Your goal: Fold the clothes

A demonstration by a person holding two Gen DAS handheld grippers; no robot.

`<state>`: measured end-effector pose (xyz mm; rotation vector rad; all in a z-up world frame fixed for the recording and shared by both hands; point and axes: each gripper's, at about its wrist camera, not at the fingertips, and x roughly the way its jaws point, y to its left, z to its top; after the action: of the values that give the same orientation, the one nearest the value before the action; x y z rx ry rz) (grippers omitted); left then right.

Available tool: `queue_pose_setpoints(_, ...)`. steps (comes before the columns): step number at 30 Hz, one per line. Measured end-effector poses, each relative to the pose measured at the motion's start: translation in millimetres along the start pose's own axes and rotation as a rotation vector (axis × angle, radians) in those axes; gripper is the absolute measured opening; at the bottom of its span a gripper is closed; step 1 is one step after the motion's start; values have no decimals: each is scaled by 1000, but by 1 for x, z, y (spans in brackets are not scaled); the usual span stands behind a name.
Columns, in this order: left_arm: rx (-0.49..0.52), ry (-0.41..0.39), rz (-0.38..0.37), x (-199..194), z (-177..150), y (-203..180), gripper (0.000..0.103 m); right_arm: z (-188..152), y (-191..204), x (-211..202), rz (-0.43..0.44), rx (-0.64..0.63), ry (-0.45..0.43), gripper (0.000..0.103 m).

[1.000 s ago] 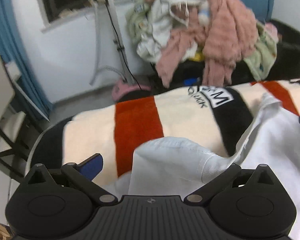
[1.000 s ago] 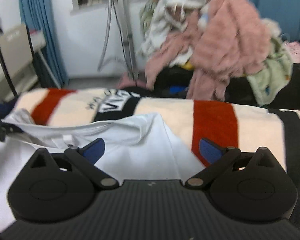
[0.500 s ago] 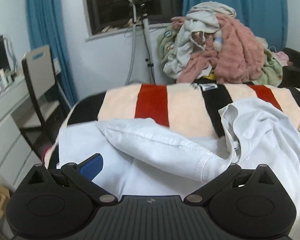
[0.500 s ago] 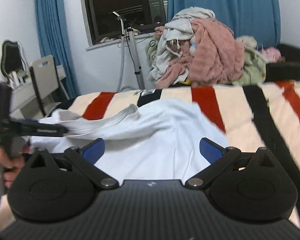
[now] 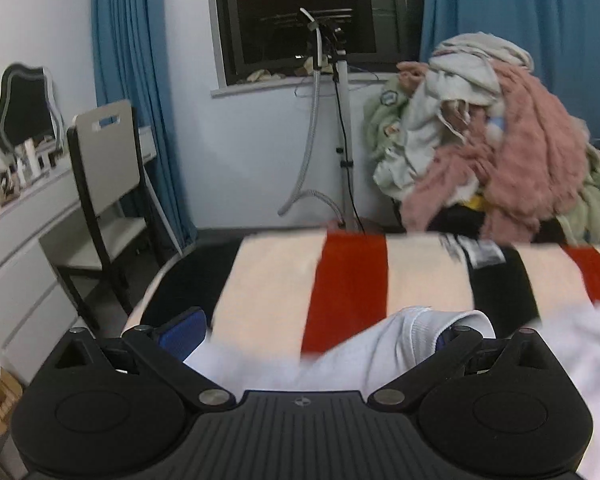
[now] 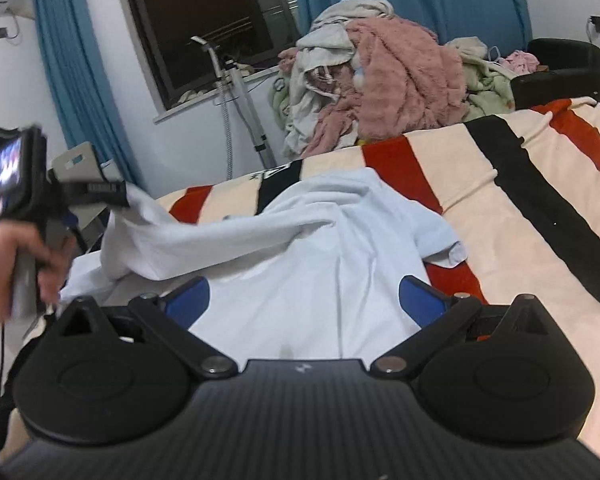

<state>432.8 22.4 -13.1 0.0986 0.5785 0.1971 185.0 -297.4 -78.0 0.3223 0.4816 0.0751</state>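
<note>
The left tongs (image 6: 116,196) pinch a lifted edge of the white shirt (image 6: 320,264); the right tongs (image 6: 304,300) gape wide, empty. The shirt looks light and limp on the bed (image 6: 520,208), so it probably wants gripping at hems or corners.

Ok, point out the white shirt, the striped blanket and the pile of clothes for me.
white shirt (image 6: 300,280), right wrist view, on its flat middle panel.
striped blanket (image 6: 500,216), right wrist view, on a cream band right of the shirt.
pile of clothes (image 6: 400,80), right wrist view, on the fuzzy pink garment.

White shirt (image 6: 320,280) lies crumpled, one edge lifted.
</note>
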Motion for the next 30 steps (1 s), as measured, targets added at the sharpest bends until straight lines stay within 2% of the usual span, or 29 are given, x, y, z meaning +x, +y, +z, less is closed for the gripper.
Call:
queue_pose_setpoints(4, 48, -34, 59, 63, 56, -21, 103, -1, -17, 26, -31, 46, -10, 103)
queue_pose_setpoints(6, 82, -16, 115, 101, 76, -35, 103, 0, -25, 38, -54, 63, -25, 103)
queue_pose_setpoints(8, 130, 48, 150, 141, 84, -51, 103, 0, -32, 52, -81, 72, -42, 103)
queue_pose_setpoints(11, 297, 222, 172, 203, 70, -78, 103, 0, -39, 71, -109, 63, -69, 103)
queue_pose_setpoints(12, 344, 280, 171, 218, 62, -85, 103, -1, -40, 76, -112, 53, -75, 103)
queue_pose_setpoints(14, 387, 324, 153, 230, 54, -93, 103, -5, -39, 86, -105, 30, -79, 103)
queue_pose_setpoints(16, 427, 304, 148, 226, 58, -96, 103, -10, -37, 97, -95, 5, -58, 103)
queue_pose_setpoints(19, 518, 327, 100, 210, 67, -102, 103, -13, -32, 105, -78, -6, -28, 103)
queue_pose_setpoints(22, 659, 299, 49, 178, 74, -116, 103, -13, -28, 104, -73, -9, -22, 103)
queue_pose_setpoints(25, 813, 234, 62, 136, 65, -133, 103, -13, -27, 95, -68, 15, -16, 103)
queue_pose_setpoints(28, 785, 171, 24, 93, 62, -136, 103, -15, -23, 82, -58, 6, -38, 103)
queue_pose_setpoints(30, 657, 119, -59, 51, 56, -128, 103, -15, -20, 75, -40, -7, -56, 103)
